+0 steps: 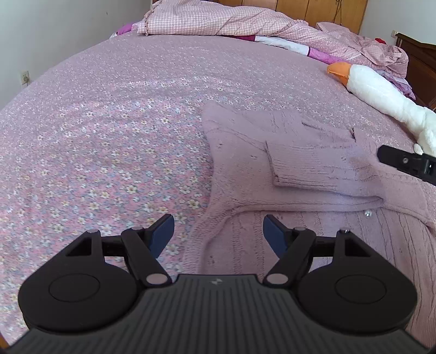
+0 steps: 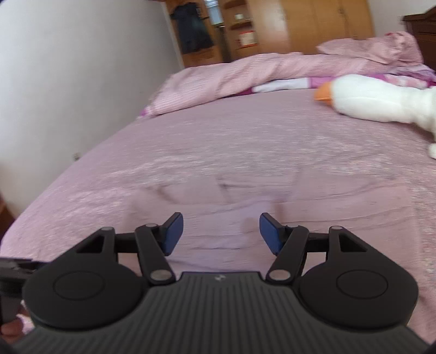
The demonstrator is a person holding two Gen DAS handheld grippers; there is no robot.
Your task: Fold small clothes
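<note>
A lilac knitted cardigan point(image 1: 313, 168) lies flat on the flowered pink bedspread point(image 1: 109, 136), with one sleeve point(image 1: 308, 166) folded across its body. My left gripper point(image 1: 218, 231) hovers open over the cardigan's near left edge, with nothing between its blue pads. A black part of the right gripper point(image 1: 406, 162) reaches in over the cardigan's right side. In the blurred right wrist view, my right gripper point(image 2: 221, 231) is open and empty just above the lilac cardigan point(image 2: 245, 215).
A white plush goose point(image 1: 381, 89) point(image 2: 376, 100) with an orange beak lies at the right of the bed. A pink checked quilt point(image 1: 218, 19) point(image 2: 245, 73) is bunched at the far end. A white wall runs along the left, and wooden wardrobes point(image 2: 313, 24) stand behind.
</note>
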